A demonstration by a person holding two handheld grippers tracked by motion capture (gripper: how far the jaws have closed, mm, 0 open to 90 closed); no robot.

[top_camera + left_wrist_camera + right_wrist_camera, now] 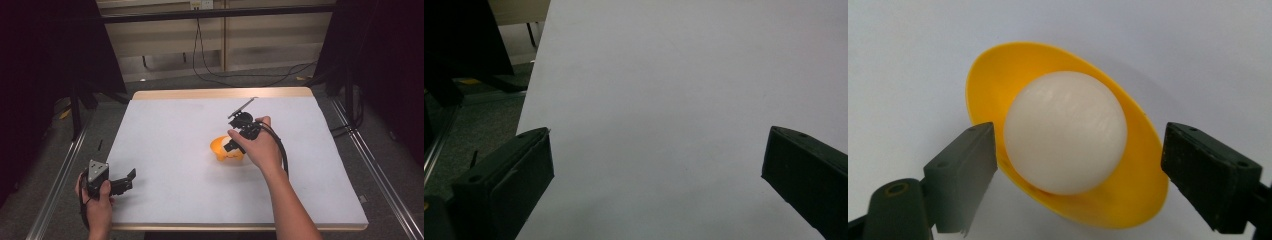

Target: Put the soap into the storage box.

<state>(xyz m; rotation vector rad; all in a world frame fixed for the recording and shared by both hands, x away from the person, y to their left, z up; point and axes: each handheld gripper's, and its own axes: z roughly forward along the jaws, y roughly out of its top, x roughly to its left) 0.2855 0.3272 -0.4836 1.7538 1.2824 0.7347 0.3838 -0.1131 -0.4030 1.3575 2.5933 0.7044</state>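
On the white table (175, 150), a yellow bowl (220, 147) holding a white ball (1065, 132) sits just right of centre. The right gripper (234, 145) hovers there, jaws open astride both, nothing grasped yet. At seven o'clock the left gripper (125, 181) idles, jaws apart.

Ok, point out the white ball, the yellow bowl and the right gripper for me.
white ball (1065, 132), right gripper view, middle of its surface
yellow bowl (1143, 175), right gripper view, inner wall
right gripper (1078, 165), right gripper view, midway between its open fingers
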